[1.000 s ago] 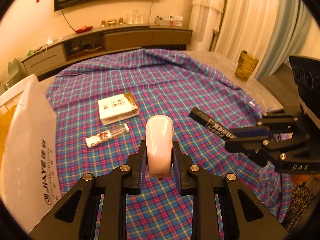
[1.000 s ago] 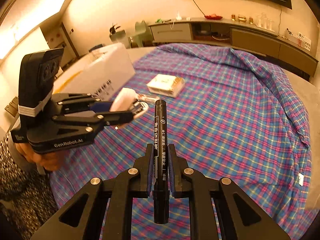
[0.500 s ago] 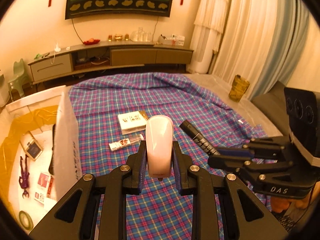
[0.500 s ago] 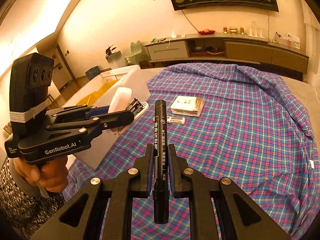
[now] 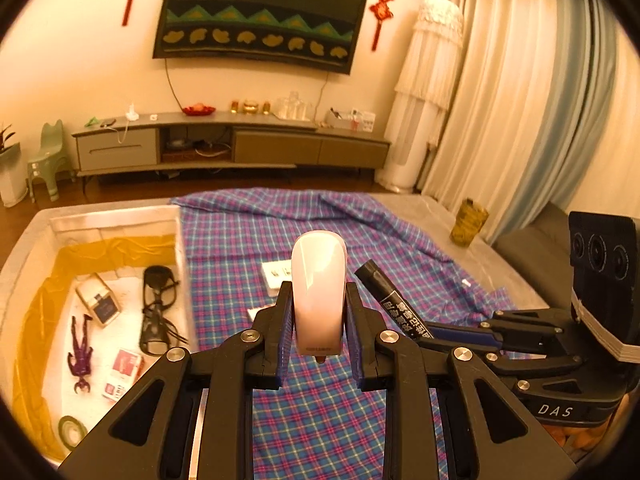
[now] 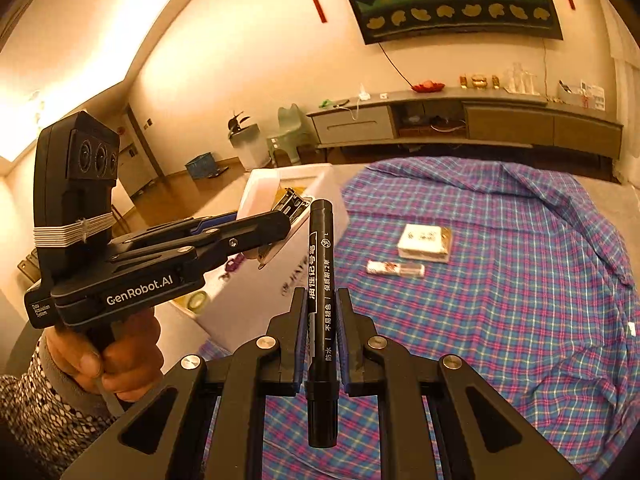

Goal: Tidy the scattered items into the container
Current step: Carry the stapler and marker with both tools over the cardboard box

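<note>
A pale mouse (image 5: 318, 292) is clamped in the left claw (image 5: 319, 320), a marker (image 6: 321, 308) in the right claw (image 6: 322, 336). The box (image 5: 182, 240) is seen at the lower left, its near wall beside the plaid cloth (image 5: 320, 408). On open cloth mid-frame lie a carton (image 6: 425, 242) and tube (image 6: 395, 268).

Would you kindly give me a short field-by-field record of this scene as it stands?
left tool: shut on a white rounded plastic mouse-like item
right tool: shut on a black marker pen
container: white foam box, holds black glasses, purple figurine
left on blue-pink plaid cloth: white flat box, small clear tube
</note>
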Demonstrator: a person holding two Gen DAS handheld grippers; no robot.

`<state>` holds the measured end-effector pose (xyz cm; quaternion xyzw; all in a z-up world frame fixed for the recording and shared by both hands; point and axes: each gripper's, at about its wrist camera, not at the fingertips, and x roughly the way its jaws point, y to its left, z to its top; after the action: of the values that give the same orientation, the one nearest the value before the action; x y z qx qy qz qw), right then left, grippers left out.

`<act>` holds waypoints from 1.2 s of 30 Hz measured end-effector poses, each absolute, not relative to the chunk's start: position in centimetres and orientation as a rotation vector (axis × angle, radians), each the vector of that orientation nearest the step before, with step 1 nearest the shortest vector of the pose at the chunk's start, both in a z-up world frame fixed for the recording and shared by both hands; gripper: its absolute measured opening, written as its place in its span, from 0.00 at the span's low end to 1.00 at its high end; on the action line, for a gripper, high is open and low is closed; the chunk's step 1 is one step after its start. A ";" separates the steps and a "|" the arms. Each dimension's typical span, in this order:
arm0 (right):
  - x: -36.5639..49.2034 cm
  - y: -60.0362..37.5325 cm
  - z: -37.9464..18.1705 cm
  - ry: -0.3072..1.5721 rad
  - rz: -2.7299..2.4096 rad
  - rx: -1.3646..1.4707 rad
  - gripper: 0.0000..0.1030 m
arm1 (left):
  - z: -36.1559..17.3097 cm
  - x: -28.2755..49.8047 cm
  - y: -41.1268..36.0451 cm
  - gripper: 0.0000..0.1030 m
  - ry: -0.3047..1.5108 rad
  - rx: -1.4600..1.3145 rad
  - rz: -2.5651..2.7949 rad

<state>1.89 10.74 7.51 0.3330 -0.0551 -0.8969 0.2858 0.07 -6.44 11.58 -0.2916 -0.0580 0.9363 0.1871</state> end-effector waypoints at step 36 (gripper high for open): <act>-0.1 -5.5 13.3 0.081 -2.253 0.787 0.14 | 13.6 2.6 -23.2 0.24 -0.596 -0.800 2.849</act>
<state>-0.06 -5.54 13.27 0.3064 0.0317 -0.8774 0.3679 2.61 -23.15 13.60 -0.2644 -0.1971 0.9421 0.0614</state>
